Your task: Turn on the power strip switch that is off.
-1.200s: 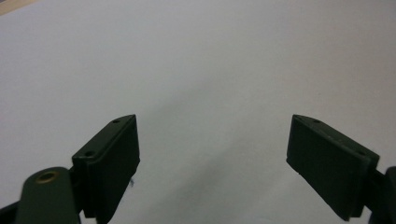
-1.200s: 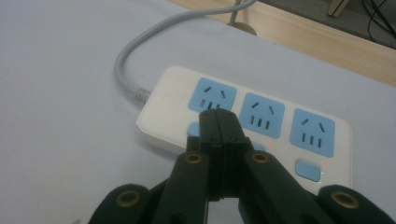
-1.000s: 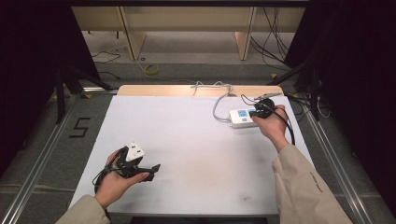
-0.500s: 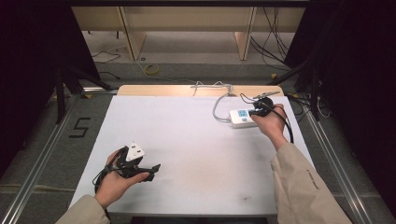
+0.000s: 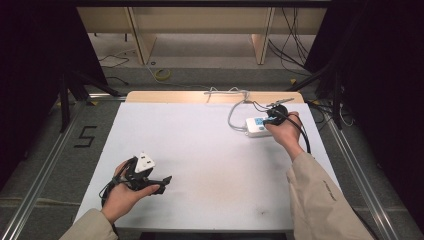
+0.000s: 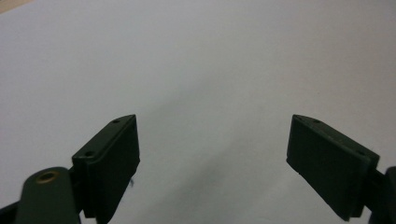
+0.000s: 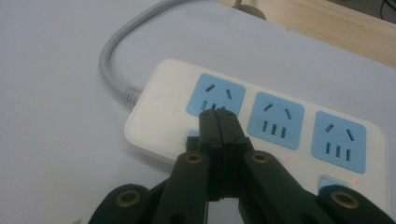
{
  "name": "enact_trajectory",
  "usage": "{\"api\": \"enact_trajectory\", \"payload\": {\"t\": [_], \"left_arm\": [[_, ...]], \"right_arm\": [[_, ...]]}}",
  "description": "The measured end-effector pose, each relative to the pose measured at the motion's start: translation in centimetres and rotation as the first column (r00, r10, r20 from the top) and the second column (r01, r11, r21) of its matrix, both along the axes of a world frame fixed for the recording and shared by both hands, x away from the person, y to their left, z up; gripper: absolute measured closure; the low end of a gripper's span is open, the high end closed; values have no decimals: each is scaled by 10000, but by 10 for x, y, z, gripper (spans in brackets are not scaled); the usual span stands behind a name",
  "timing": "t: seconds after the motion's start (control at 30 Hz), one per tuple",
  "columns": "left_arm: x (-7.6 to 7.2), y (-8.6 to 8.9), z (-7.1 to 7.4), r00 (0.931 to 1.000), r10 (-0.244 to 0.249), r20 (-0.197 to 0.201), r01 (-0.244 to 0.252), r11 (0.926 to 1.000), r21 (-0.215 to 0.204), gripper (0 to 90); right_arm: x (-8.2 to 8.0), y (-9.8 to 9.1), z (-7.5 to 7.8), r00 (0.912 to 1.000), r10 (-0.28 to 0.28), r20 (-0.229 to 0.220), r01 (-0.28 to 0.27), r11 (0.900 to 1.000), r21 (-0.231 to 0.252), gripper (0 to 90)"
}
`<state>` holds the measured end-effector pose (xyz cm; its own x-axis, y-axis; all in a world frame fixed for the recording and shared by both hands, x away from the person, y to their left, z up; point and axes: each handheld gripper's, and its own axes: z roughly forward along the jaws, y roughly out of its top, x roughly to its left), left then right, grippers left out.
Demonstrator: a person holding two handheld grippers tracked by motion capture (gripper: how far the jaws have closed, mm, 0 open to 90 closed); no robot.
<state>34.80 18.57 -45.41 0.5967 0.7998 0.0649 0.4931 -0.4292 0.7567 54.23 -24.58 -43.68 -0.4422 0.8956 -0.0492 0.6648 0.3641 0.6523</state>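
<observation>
The white power strip [image 7: 261, 135] lies on the far right part of the white table [image 5: 210, 150], close to the wooden strip [image 5: 165, 97] that runs along the table's far edge. In the right gripper view it shows three blue socket faces in a row, and the nearest one is the first blue socket [image 7: 215, 95], at the end where the grey cable [image 7: 116, 56] leaves the strip. That cable bends away from the strip toward the far edge of the table. The right gripper [image 7: 219, 114] is above this end of the strip with its two black jaws pressed together, nothing between them, and the closed tips are over the lower edge of the first blue socket; I cannot tell if the tips touch the plastic or only stand just above it. A small blue button [image 7: 191, 136] is just beside the jaws, partly hidden by them. In the high view the right gripper [image 5: 272, 119] is held in the person's right hand [image 5: 285, 131], at the near end of the power strip [image 5: 255, 126]. The left gripper [image 5: 150, 181] is well apart from all this, near the front left part of the table, held in the left hand [image 5: 122, 192]. In the left gripper view its jaws stand wide apart and there is only bare table between them.
</observation>
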Motion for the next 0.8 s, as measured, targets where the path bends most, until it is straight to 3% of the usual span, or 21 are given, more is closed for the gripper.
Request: {"api": "enact_trajectory", "payload": {"t": [0.8], "left_arm": [[0,-1,0,10000,-61,9,61,10000,12,169]], "right_arm": [[9,12,-8,9993,132,-357,-142,9996,-260,900]]}}
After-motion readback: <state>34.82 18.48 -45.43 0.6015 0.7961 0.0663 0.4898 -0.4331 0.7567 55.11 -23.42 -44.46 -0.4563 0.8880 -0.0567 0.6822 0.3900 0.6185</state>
